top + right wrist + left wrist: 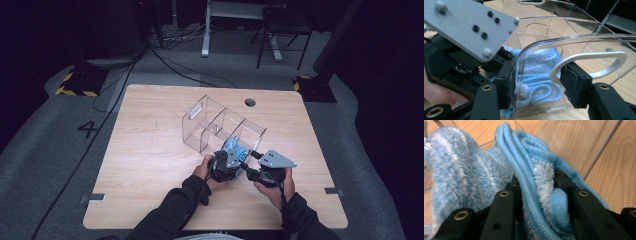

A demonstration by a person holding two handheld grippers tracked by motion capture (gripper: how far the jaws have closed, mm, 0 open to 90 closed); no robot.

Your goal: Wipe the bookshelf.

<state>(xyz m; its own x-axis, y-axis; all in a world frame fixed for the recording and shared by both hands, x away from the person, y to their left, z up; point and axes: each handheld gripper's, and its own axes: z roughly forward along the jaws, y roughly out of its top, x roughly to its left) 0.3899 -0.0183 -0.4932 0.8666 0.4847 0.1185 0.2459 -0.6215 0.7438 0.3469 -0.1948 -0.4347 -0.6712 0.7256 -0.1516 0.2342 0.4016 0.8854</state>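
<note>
Now, with the left claw (541, 187) clamped on the fluffy light-blue cloth (474, 177), push it deeper into the near compartment while the right claw (537, 80), pressed on the clear plastic divided organizer (574, 45), steadies its end wall.

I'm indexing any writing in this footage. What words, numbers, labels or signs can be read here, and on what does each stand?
"4": dark number on the grey floor, left of the table.
No lettering can be seen on the clear organizer, the blue cloth or the grey plate.

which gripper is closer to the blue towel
Left. The left gripper is clamped on the blue towel; the right gripper sits at the clear organizer wall, towel behind the plastic.
</note>
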